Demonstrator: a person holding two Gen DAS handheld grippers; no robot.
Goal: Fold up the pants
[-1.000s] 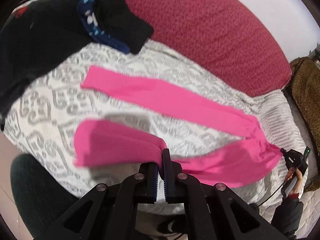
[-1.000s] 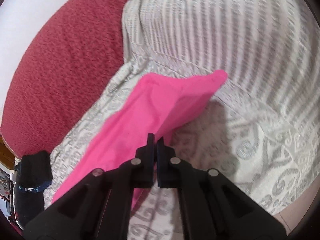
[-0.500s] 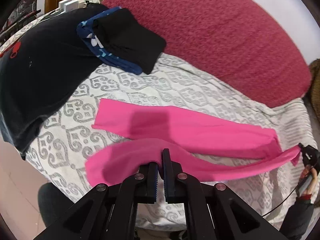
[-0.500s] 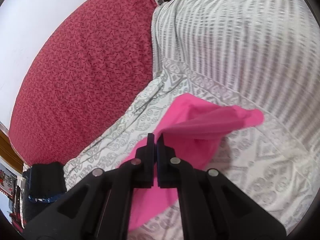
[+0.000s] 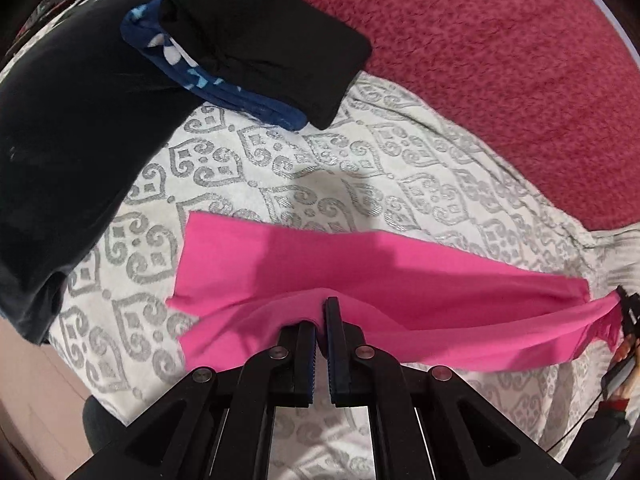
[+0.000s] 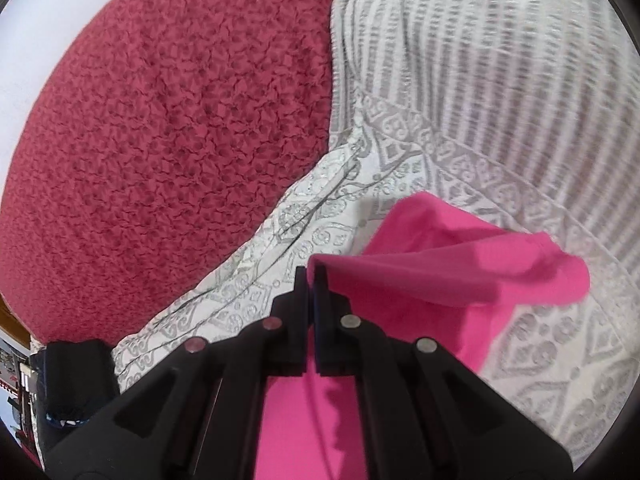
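Observation:
Bright pink pants (image 5: 360, 276) lie on a white bed cover with a grey pattern (image 5: 280, 176). One leg lies flat; the near leg is lifted and stretched over it. My left gripper (image 5: 322, 312) is shut on the near leg's edge, toward the cuff end. My right gripper (image 6: 311, 276) is shut on the pants (image 6: 460, 264) at the waist end, holding the cloth above the cover. The right gripper also shows at the far right of the left wrist view (image 5: 628, 312).
A dark red blanket (image 5: 500, 60) lies along the back of the bed. Folded black and blue clothes (image 5: 256, 48) and a large black garment (image 5: 68, 140) lie at the left. A grey striped cover (image 6: 500, 60) lies beyond the waist end.
Both grippers have carried the near leg away from me over the flat leg. The two legs, spread apart a second ago, now overlap.

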